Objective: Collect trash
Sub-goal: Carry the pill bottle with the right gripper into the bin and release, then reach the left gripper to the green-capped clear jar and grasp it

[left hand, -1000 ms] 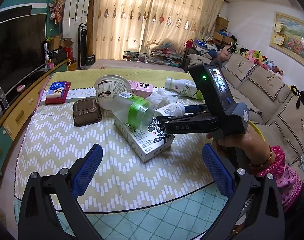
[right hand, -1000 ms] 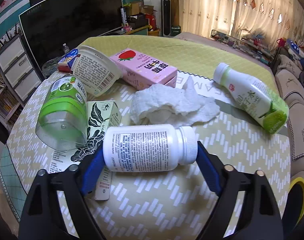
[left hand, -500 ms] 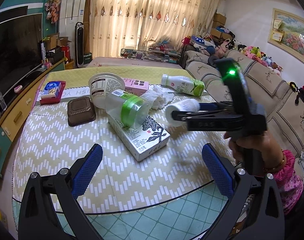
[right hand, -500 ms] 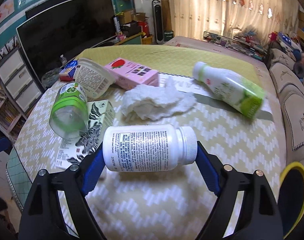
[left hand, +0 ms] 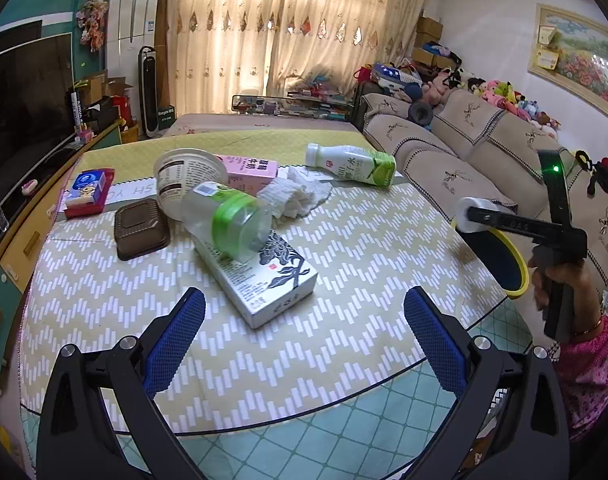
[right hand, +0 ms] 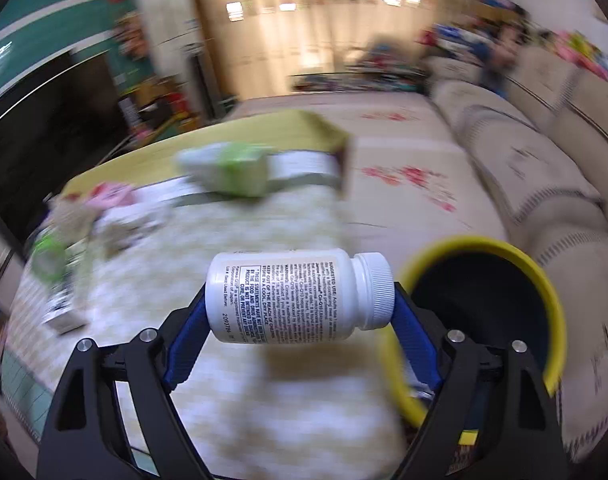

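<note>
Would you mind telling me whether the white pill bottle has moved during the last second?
Yes. The white pill bottle, clamped in the right gripper, has travelled right off the table, towards the yellow-rimmed bin.

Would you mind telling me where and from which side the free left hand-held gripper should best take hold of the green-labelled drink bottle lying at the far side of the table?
Grip the drink bottle across the middle of its body, coming down from above with the fingers straddling its width. It lies on its side, cap pointing left, apart from the crumpled tissue, so both long flanks are free. The round body is probably safer than the narrow cap end.
</note>
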Demonstrator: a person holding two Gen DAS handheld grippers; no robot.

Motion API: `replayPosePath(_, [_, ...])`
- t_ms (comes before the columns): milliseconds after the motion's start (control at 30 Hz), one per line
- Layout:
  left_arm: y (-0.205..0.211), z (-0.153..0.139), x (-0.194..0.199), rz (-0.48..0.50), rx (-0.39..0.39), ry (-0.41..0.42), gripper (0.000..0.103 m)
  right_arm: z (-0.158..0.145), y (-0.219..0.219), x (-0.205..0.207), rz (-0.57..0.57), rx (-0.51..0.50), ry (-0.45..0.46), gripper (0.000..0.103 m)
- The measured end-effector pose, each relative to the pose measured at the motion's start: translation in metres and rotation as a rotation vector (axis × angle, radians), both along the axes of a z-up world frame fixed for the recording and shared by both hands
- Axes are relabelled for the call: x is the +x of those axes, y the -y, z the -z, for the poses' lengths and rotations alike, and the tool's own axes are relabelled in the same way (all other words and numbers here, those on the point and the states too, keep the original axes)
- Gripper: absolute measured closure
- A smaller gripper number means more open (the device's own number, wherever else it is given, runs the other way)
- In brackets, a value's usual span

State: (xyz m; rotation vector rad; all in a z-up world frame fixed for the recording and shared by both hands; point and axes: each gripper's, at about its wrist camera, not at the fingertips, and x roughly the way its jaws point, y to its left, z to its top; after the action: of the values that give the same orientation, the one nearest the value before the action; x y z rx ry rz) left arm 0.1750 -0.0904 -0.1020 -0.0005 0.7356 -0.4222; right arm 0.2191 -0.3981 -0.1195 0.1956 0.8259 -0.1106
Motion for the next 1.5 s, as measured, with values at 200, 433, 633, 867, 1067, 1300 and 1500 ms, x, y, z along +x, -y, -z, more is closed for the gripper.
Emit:
replayPosePath(200, [0.013, 0.002, 0.002, 0.022, 0.013, -0.003, 0.005, 0.031, 0.074, -0.011, 0.185, -0.003, -0.065, 0.023])
replayPosePath(433, [0.021, 0.003, 0.004, 0.032, 0.028, -0.007, 0.005, 0.069, 0.110, -0.010, 0.273, -0.003, -0.152, 0.023])
replayPosePath(633, [0.023, 0.005, 0.007, 0.034, 0.036, -0.014, 0.005, 0.082, 0.116, -0.006, 0.304, 0.001, -0.192, 0.018])
replayPosePath(867, [0.017, 0.008, 0.018, 0.043, 0.047, -0.013, 0.005, 0.073, 0.107, -0.007, 0.292, -0.010, -0.175, 0.018])
replayPosePath(1067, [-0.004, 0.010, 0.053, 0.051, 0.042, -0.024, 0.005, 0.070, 0.097, -0.006, 0.273, -0.001, -0.167, 0.018])
replayPosePath(1300, [-0.018, 0.009, 0.094, 0.088, 0.080, 0.014, 0.005, 0.069, 0.085, -0.003, 0.253, -0.001, -0.174, 0.018])
replayPosePath(1500, [-0.021, 0.015, 0.121, 0.138, 0.101, 0.027, 0.005, 0.070, 0.078, 0.002, 0.239, 0.004, -0.183, 0.018])
